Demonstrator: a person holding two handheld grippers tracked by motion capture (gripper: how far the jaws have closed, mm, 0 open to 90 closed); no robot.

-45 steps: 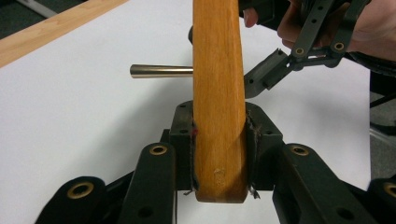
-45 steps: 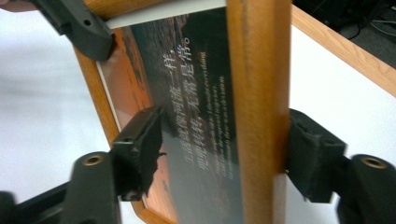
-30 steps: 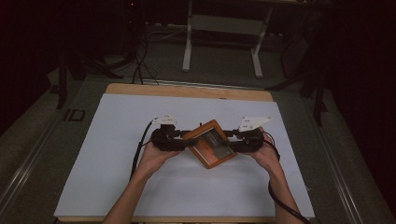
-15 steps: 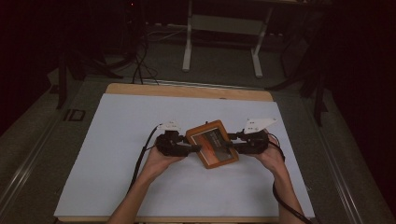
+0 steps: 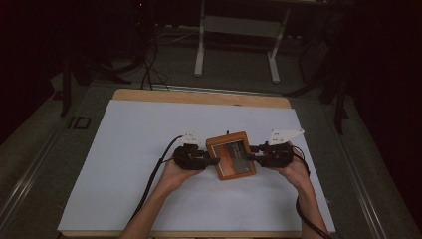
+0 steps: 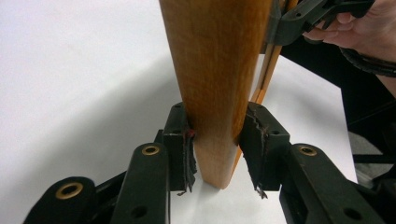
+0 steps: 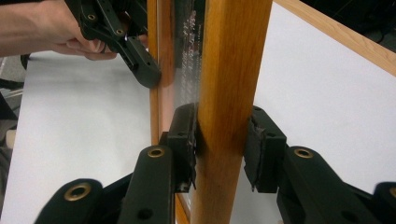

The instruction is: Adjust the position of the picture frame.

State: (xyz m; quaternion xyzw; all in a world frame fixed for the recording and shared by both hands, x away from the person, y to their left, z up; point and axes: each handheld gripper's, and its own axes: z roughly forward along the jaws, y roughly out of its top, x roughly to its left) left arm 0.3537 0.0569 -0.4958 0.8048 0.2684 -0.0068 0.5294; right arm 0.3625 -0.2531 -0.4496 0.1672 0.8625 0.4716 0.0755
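A wooden picture frame (image 5: pixel 231 154) with a dark glazed panel hangs just above the white mat (image 5: pixel 124 149), held between both grippers. My left gripper (image 5: pixel 215 161) is shut on the frame's left rail, and its own view shows the jaws clamped around the orange wood (image 6: pixel 215 70). My right gripper (image 5: pixel 250 155) is shut on the right rail, with its pads pressed on both sides of the wood (image 7: pixel 233 70). Each gripper view shows the other gripper at the frame's far edge: the right gripper (image 6: pixel 299 18) and the left gripper (image 7: pixel 135 56).
The white mat covers a wooden tabletop whose bare edge (image 5: pixel 199 97) runs along the far side. Beyond the table, a metal stand (image 5: pixel 234 30) and cables (image 5: pixel 149 69) sit on a dark floor. A black cable trails from each gripper.
The frame has turned from a tilted pose to nearly square with the table and shifted slightly right. Both grippers kept hold of it.
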